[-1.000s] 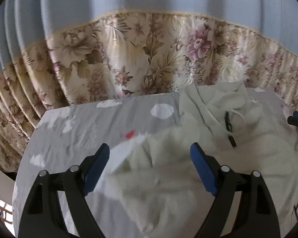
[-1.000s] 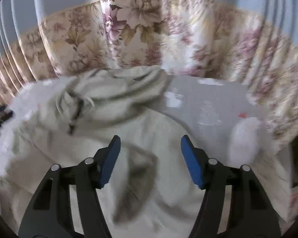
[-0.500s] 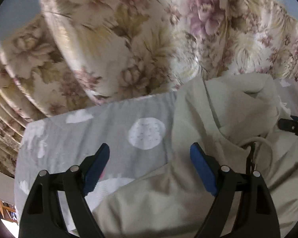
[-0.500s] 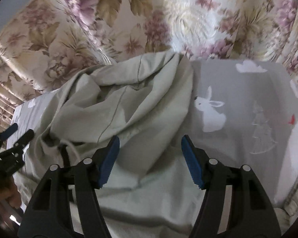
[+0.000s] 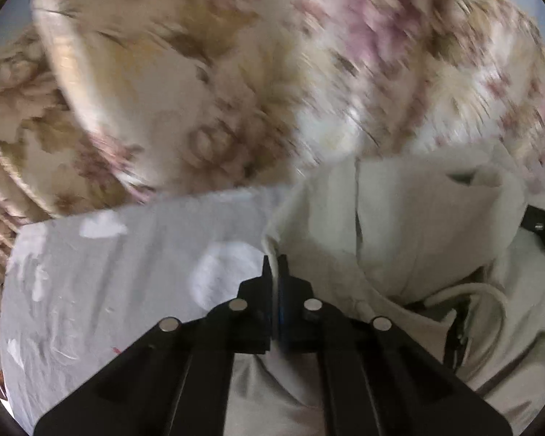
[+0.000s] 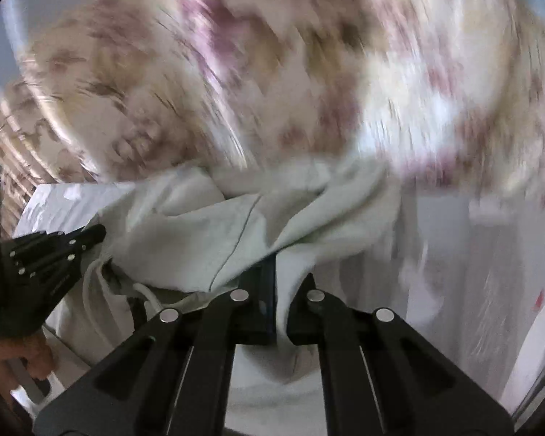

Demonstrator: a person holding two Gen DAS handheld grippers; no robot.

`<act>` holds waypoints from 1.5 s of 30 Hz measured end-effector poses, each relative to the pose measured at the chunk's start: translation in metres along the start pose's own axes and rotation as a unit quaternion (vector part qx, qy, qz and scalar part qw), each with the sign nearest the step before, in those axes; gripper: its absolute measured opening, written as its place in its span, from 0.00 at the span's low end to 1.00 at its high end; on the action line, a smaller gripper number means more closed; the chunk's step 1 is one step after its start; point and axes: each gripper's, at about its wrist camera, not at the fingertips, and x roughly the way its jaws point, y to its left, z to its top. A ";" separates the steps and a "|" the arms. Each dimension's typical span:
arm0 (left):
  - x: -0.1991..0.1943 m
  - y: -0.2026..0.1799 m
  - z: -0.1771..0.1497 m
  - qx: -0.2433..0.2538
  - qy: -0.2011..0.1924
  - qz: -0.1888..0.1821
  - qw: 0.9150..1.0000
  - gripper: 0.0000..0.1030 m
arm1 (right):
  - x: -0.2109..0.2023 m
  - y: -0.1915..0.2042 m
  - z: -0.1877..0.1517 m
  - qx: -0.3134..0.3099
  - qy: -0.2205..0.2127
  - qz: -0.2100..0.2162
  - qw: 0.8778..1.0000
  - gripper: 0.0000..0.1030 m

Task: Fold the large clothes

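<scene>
A cream hooded garment [image 5: 399,236] lies rumpled on a grey printed sheet [image 5: 127,272], hood towards the curtain, with a drawstring [image 5: 490,290] and a dark zipper showing. My left gripper [image 5: 274,265] is shut on the hood's left edge, with cloth running under its fingers. In the right wrist view the same garment [image 6: 200,232] bunches up, and my right gripper [image 6: 276,272] is shut on a fold of it that hangs between the pads. The left gripper [image 6: 98,230] shows at that view's left edge, and the right gripper's fingers [image 5: 541,225] at the left wrist view's right edge.
A flowered curtain [image 5: 200,91] hangs close behind the bed's far edge, blurred by motion. The sheet [image 6: 472,254] lies bare right of the garment, and also to its left. A person's hand [image 6: 25,352] holds the left tool at the lower left.
Both grippers moved forward over the garment to the hood near the curtain, and both went from wide open to shut on its cloth.
</scene>
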 end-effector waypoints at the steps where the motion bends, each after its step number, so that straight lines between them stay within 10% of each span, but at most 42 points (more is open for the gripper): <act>1: -0.005 0.004 0.002 -0.008 -0.016 0.008 1.000 0.02 | -0.008 0.007 0.003 -0.020 -0.033 -0.003 0.999 0.03; 4: -0.018 0.016 0.004 -0.041 -0.066 0.028 0.997 0.02 | -0.021 0.027 0.009 -0.079 -0.098 -0.027 0.992 0.03; 8: 0.004 0.027 -0.002 -0.069 -0.021 0.005 0.997 0.05 | 0.034 0.015 0.010 -0.038 0.035 -0.061 0.997 0.08; 13: -0.033 0.036 -0.007 -0.054 -0.053 -0.017 0.997 0.22 | -0.004 -0.007 0.002 0.012 -0.009 -0.047 0.999 0.80; 15: -0.068 0.038 -0.012 -0.024 -0.082 0.001 0.996 0.68 | -0.042 -0.018 -0.006 0.018 -0.045 -0.043 0.998 0.80; 16: -0.094 0.040 -0.019 -0.009 -0.110 0.028 0.994 0.76 | -0.058 -0.022 -0.013 0.014 -0.046 -0.036 0.998 0.80; 23: -0.164 0.050 -0.113 0.007 -0.127 0.008 0.992 0.77 | -0.134 -0.024 -0.130 -0.003 -0.039 -0.028 0.999 0.68; 29: -0.198 0.044 -0.198 0.013 -0.151 -0.007 0.988 0.77 | -0.216 -0.056 -0.211 0.023 -0.123 -0.169 0.978 0.83; 35: -0.187 0.065 -0.216 -0.053 -0.148 -0.038 0.987 0.78 | -0.245 -0.131 -0.194 0.046 -0.098 -0.247 0.963 0.90; 42: -0.189 0.074 -0.227 -0.061 -0.153 -0.045 0.985 0.78 | -0.187 -0.158 -0.192 0.033 0.023 -0.250 0.968 0.86; 45: -0.184 0.077 -0.229 -0.066 -0.145 -0.042 0.986 0.78 | -0.162 -0.172 -0.199 0.043 0.064 -0.290 0.954 0.47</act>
